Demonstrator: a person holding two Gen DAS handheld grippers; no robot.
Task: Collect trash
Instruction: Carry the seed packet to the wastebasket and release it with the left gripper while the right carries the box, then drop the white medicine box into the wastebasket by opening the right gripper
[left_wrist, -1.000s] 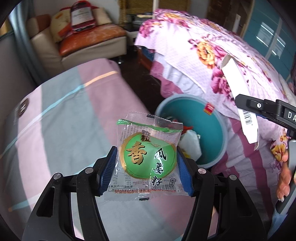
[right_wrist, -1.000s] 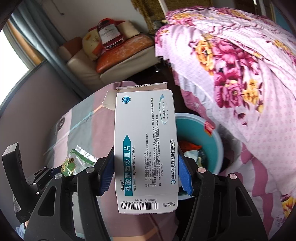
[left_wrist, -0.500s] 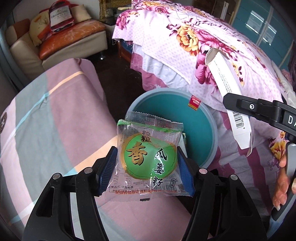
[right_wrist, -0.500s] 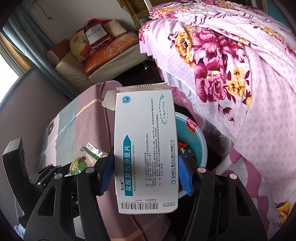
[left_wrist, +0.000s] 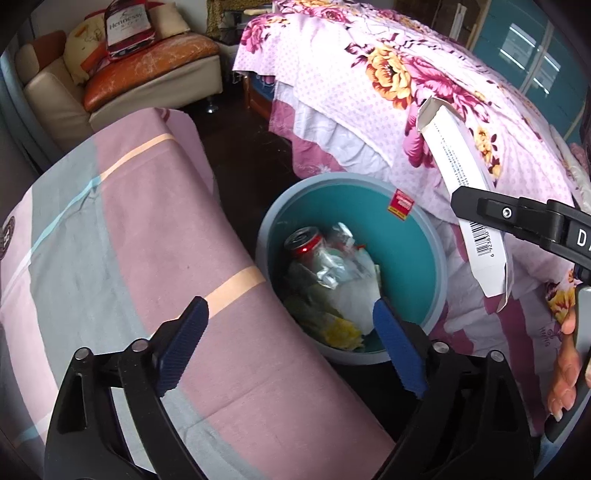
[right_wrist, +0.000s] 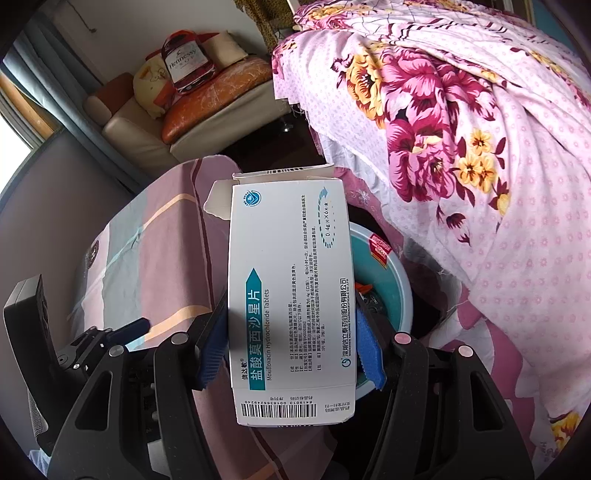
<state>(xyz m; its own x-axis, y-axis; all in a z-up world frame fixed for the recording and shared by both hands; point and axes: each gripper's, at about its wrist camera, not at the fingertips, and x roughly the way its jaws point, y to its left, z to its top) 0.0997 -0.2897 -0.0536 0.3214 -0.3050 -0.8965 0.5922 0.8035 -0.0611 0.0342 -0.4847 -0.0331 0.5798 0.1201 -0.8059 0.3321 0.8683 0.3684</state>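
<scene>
Teal bin (left_wrist: 413, 236) sits below my left gripper (left_wrist: 291, 339), whose 2 jaws are opening with nothing between them. My right gripper (right_wrist: 291, 343) pinches a white medicine box (right_wrist: 291, 295), poised near the bin for dropping.

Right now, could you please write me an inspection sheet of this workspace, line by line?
Surface: striped bed cover, nothing on it.
Job's things: white medicine box; teal bin holding a can and wrappers.
Clutter: nothing seen.
Grippers: left gripper jaws opening, nothing between them; right gripper shut on the medicine box.
Cables: nothing seen.
Surroundings: floral quilt, sofa, dark floor.
</scene>
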